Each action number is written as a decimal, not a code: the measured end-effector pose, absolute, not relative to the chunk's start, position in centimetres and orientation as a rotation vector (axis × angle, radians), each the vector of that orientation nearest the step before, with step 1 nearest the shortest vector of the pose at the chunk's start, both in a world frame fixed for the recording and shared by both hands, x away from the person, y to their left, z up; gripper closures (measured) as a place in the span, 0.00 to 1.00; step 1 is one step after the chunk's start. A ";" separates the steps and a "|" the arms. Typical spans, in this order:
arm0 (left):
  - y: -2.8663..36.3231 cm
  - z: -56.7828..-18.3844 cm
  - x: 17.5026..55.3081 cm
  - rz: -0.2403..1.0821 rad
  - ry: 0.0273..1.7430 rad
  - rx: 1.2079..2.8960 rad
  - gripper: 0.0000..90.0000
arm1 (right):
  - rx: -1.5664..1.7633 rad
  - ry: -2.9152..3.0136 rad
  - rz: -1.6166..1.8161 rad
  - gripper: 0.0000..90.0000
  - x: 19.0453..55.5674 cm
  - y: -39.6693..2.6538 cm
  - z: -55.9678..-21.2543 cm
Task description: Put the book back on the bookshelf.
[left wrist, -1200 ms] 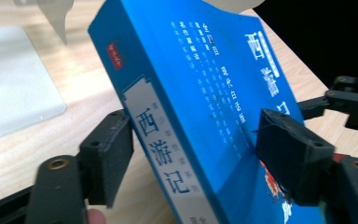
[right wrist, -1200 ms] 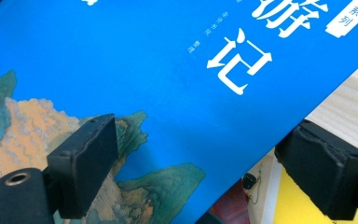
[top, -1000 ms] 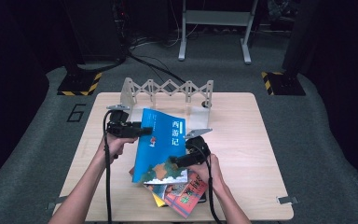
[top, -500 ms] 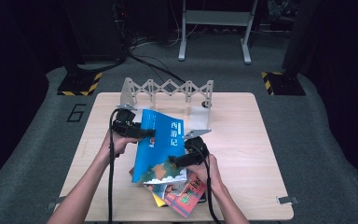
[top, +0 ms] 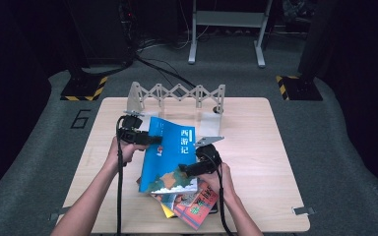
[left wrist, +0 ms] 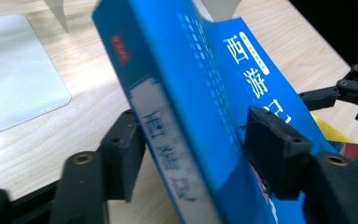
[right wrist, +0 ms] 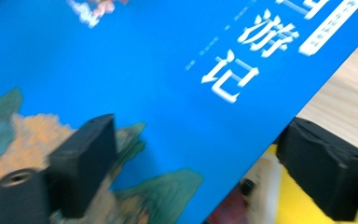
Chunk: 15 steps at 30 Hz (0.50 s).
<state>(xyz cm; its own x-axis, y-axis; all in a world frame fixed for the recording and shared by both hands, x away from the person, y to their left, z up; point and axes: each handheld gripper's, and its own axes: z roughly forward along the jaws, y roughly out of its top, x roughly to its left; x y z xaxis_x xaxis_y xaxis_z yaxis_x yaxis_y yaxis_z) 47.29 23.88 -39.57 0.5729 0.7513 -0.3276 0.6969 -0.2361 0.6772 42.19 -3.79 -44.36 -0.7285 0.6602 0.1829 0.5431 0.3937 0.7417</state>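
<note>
Over the book pile, left gripper (top: 153,139) is clamping blue book (top: 170,155) spine at 9 o'clock, right gripper (top: 189,169) jaws straddling its lower edge, grip unclear; next likely standing it in rack (top: 177,93) at 12.

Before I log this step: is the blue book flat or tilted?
Tilted. The blue book is raised at its spine edge, gripped between the left tongs, its lower end over the stack.

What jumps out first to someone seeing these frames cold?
The blue book, mid-table: its far edge is tilted up off a small pile of books at the near edge. The left gripper is shut on its spine side and the right gripper on its lower right edge. Behind it, an expandable metal book rack stands along the table's far edge.
</note>
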 end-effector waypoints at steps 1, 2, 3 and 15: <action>24.2 -39.9 47.2 0.079 1.162 1.975 0.51 | 1.131 2.501 1.269 0.09 42.7 -4.2 -44.6; 24.3 -40.0 47.2 0.074 1.159 1.966 0.51 | 1.166 2.534 1.307 0.10 43.0 -4.3 -44.9; 24.3 -40.0 47.2 0.074 1.159 1.966 0.51 | 1.166 2.534 1.307 0.10 43.0 -4.3 -44.9; 23.7 -39.2 46.9 0.100 1.124 2.023 0.48 | 1.207 2.583 1.376 0.10 44.1 -4.1 -45.6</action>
